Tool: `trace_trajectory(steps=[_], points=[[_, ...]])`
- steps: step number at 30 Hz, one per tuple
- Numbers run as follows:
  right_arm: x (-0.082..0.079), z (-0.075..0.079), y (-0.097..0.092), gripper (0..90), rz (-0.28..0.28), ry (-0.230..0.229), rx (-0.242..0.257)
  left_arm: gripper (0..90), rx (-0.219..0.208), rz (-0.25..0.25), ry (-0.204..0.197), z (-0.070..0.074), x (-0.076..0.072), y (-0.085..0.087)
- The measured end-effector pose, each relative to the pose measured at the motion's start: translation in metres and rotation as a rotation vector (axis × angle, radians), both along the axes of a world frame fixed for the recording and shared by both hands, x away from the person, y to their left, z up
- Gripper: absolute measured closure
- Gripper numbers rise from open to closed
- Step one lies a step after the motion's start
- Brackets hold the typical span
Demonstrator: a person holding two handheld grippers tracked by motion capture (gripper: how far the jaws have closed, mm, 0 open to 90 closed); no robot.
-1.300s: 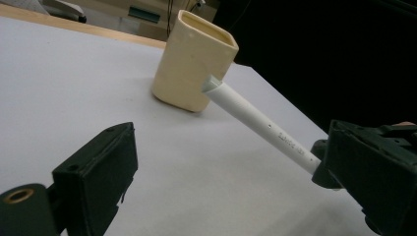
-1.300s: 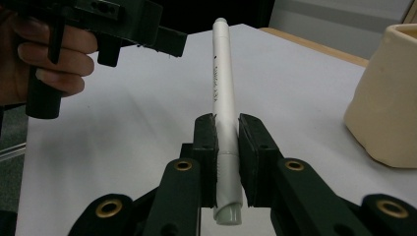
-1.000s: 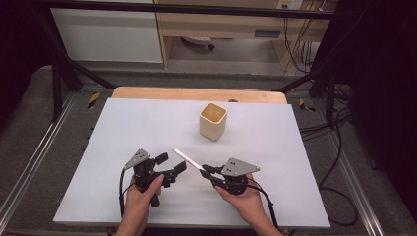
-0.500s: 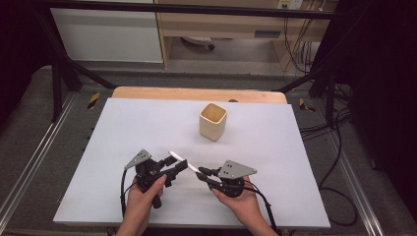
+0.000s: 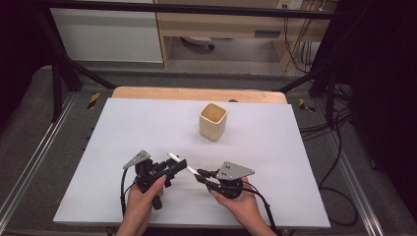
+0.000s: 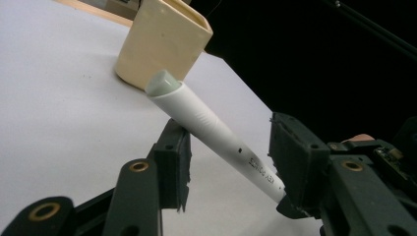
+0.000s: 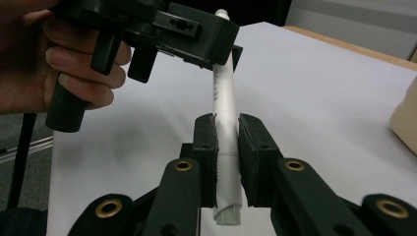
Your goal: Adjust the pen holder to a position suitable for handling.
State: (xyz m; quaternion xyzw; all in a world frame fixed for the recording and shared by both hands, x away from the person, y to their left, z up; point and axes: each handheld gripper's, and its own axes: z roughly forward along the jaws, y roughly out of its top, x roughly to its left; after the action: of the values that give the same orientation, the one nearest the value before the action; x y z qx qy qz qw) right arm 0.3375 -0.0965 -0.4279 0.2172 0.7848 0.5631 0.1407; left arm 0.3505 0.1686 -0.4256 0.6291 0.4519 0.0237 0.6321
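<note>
A white marker pen [image 5: 180, 163] is held in the air just above the white tabletop [image 5: 123, 128], near its front edge and well short of the cream square cup [image 5: 213, 121] standing toward the back. The right hand-held gripper [image 7: 227, 147] is clamped across the pen's lower barrel, close to one end. The left hand-held gripper [image 6: 231, 162] has its jaws spread on either side of the barrel farther up; one pad seems to touch it, but the jaws are not closed on it. The pen looks light, rigid and smooth, so it may slip or swivel if pinched near a tip; the straight middle of the barrel, square across the pads, looks the safest hold. Compared with a second ago, the left hand-held gripper has moved in from beside the pen to straddle its upper half, the two hands are closer together, and the cup has not moved.
</note>
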Motion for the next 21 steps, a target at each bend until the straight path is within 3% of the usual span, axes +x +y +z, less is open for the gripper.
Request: trace_trajectory(steps=[21], points=[[-0.0006, -0.0068, 0.0060, 78.5, 0.020, 0.035, -0.034, 63.2, -0.027, -0.011, -0.006, -0.0005, -0.0009, 0.0013]])
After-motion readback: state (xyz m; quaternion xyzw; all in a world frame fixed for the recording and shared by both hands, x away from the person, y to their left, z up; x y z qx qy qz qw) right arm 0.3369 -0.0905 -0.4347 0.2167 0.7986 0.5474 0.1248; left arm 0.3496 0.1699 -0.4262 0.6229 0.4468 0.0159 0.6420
